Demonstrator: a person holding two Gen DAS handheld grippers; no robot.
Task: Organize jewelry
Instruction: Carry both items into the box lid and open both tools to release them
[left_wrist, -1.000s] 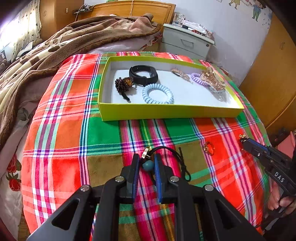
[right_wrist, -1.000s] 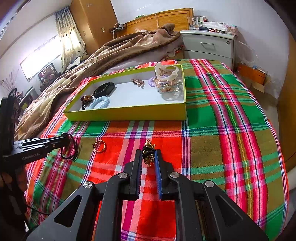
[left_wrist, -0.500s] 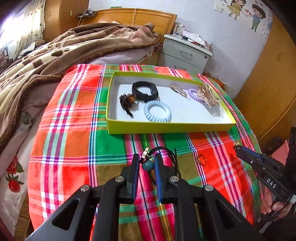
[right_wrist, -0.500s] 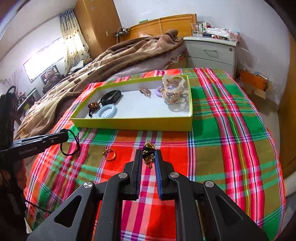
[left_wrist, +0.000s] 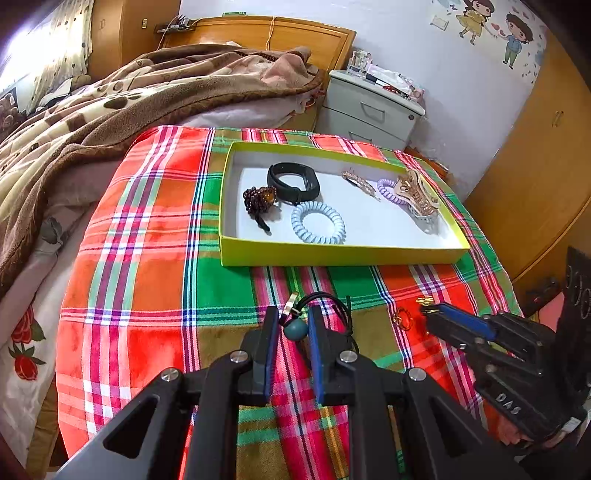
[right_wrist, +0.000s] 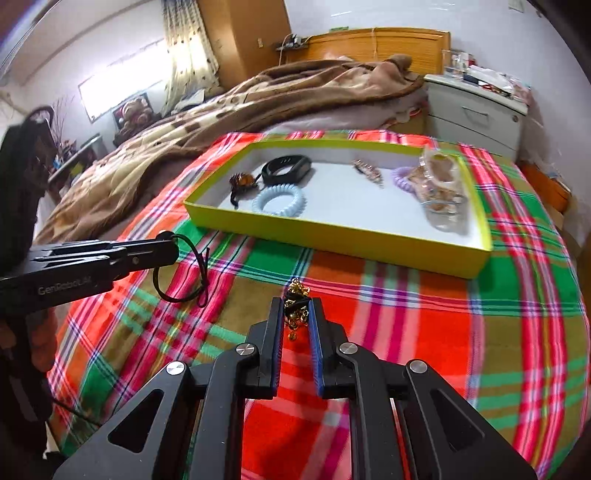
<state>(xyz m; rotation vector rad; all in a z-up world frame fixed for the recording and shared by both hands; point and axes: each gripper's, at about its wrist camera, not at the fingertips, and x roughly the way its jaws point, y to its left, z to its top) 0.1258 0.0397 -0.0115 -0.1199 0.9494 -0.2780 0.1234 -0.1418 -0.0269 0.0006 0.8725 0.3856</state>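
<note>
A yellow-green tray on the plaid cloth holds a black band, a brown beaded tie, a blue coil tie, a gold clip, a purple coil tie and a claw clip. My left gripper is shut on a black cord necklace with a teal bead, held above the cloth; its cord loop hangs down. My right gripper is shut on a gold and black chain piece. A small gold ring lies on the cloth.
A brown blanket covers the bed to the left. A grey nightstand stands behind the tray. Wooden wardrobe doors are at the right. The plaid cloth spreads in front of the tray.
Both grippers have risen and pulled back from the tray with their pieces still held. The right gripper has swung toward the left one and now sits close beside it.
</note>
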